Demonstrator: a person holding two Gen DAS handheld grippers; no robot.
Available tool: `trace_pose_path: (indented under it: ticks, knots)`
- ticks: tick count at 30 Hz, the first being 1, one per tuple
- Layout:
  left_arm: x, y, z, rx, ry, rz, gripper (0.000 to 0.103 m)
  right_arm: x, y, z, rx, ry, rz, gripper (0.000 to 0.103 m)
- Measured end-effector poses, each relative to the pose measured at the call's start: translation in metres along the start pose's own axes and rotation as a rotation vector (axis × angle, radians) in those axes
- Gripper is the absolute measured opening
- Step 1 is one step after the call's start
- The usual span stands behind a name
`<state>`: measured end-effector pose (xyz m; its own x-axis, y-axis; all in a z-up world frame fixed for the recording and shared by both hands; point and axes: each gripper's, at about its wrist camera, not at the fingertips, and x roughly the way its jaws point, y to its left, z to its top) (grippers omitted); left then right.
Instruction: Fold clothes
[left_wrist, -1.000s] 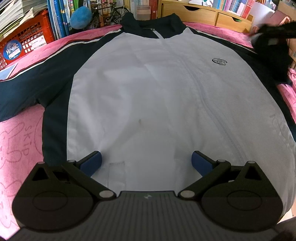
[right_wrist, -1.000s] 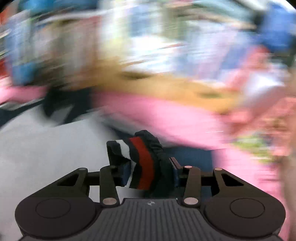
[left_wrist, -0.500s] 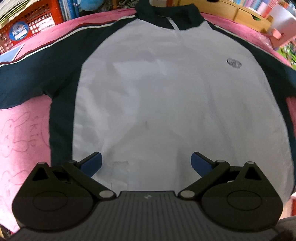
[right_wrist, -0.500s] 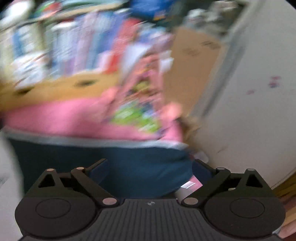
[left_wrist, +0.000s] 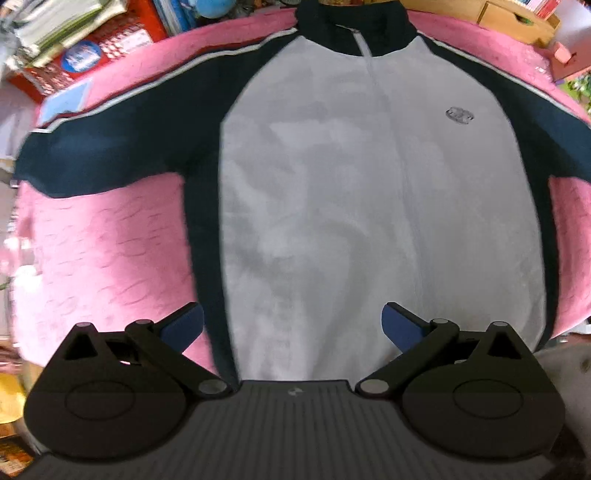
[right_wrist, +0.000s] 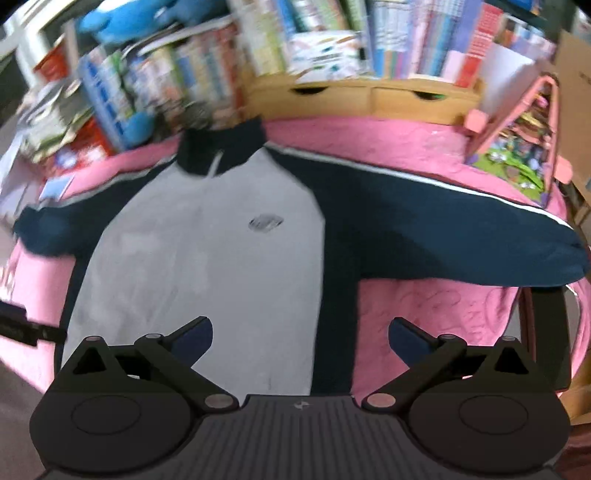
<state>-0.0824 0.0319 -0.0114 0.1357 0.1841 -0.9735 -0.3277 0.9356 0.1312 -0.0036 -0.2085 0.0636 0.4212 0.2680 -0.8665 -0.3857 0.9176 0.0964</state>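
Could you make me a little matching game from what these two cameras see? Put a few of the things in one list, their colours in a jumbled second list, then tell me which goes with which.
Things:
1. jacket front panel
2. jacket sleeve
3. blanket
4. drawer unit

Colours:
A. pink
B. light wood
C. pale grey
D. dark navy with a thin white stripe

Pairs: 1-C, 2-D, 3-A, 4-B.
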Motion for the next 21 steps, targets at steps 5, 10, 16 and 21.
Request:
trace_pose_path:
  ticks: [5, 10, 16, 21]
  knots:
    - [-0.009, 0.001, -0.007, -0.004, -0.019, 0.026, 0.103, 0.001, 0.014, -0.008, -0.011, 0.054, 0.03, 0.103]
    - [-0.01, -0.002, -0.016, 0.017, 0.01, -0.024, 0.103, 0.0, 0.027, -0.019, -0.051, 0.117, 0.048, 0.103]
    - [-0.009, -0.009, -0.027, 0.051, 0.023, -0.056, 0.103, -0.007, 0.034, -0.035, -0.064, 0.139, 0.04, 0.103]
    - [-0.009, -0.01, -0.032, 0.043, 0.033, -0.08, 0.103, -0.014, 0.035, -0.038, -0.072, 0.126, 0.025, 0.103]
